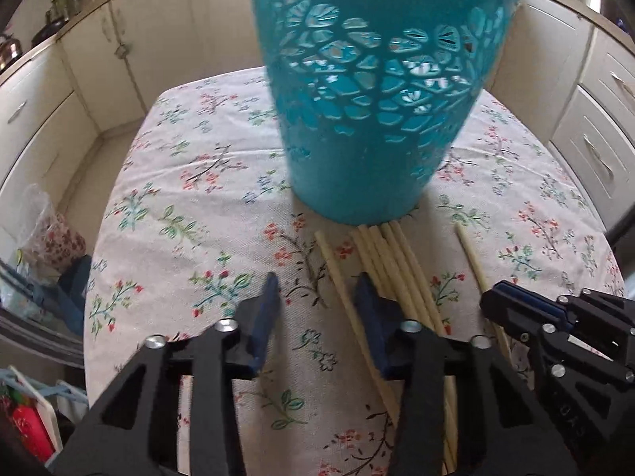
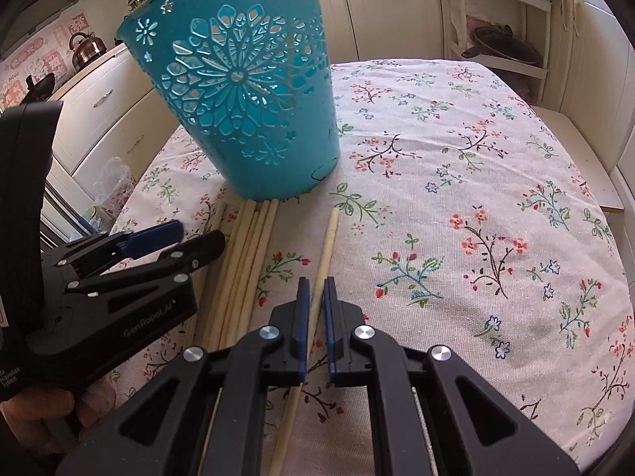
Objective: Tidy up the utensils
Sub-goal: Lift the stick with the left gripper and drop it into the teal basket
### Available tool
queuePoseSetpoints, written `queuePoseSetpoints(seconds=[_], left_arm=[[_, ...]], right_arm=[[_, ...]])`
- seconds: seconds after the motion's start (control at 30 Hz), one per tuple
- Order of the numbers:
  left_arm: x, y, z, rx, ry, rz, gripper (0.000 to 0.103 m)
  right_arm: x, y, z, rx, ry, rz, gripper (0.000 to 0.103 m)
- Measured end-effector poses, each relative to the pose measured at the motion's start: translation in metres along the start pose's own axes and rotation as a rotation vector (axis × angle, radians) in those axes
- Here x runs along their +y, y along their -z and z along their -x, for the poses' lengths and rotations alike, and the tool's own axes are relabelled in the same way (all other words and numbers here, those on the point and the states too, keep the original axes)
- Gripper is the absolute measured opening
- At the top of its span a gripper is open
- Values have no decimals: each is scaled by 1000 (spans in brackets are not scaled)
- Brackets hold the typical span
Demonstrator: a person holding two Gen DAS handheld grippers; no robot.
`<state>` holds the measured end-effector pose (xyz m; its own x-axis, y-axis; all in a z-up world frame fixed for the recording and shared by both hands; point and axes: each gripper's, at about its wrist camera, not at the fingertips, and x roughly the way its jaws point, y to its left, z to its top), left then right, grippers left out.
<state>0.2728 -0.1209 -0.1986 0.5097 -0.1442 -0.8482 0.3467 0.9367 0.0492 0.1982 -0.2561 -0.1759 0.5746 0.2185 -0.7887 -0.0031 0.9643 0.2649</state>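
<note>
A teal cut-out basket (image 1: 377,79) (image 2: 246,95) stands upright on the floral tablecloth. Several pale wooden chopsticks (image 1: 397,261) (image 2: 246,261) lie bundled in front of its base. One chopstick (image 1: 337,277) lies between the open jaws of my left gripper (image 1: 317,289), which hovers just above the cloth. A single chopstick (image 2: 326,246) (image 1: 472,258) lies apart to the right; my right gripper (image 2: 314,289) (image 1: 516,297) has its jaws nearly closed around it, with narrow gaps on each side.
The floral tablecloth (image 2: 456,198) covers the table. Cream kitchen cabinets (image 1: 47,119) surround it. A plastic bag (image 1: 43,230) sits off the left edge. A shelf with a pan (image 2: 504,47) stands behind.
</note>
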Motion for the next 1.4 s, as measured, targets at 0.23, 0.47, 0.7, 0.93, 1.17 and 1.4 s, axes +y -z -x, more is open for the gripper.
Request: queuePoseSetpoints(seconds=[0.23,0.47,0.7,0.93,1.17,1.4], left_arm=[[4,-9,0,78,58,-44,10],[-3,-15,-1,63,10,-35,5],[40,5,36,-34,102,96,5],[89,-26,125,-303,247,223,5],[76,-103,176,-534,331,210,5],[51,-165,184,-724,274,217,5]], right_arm=[[0,1,0,-4,-5,-6,10],[2,1,0,-15,-12,6,15],[2,2,0,-22,-10,6,18],[8,2,0,-26,-6,22,25],[9,2,0,-29,-9,23,27],[7,0,0,-31,-21,11,27]])
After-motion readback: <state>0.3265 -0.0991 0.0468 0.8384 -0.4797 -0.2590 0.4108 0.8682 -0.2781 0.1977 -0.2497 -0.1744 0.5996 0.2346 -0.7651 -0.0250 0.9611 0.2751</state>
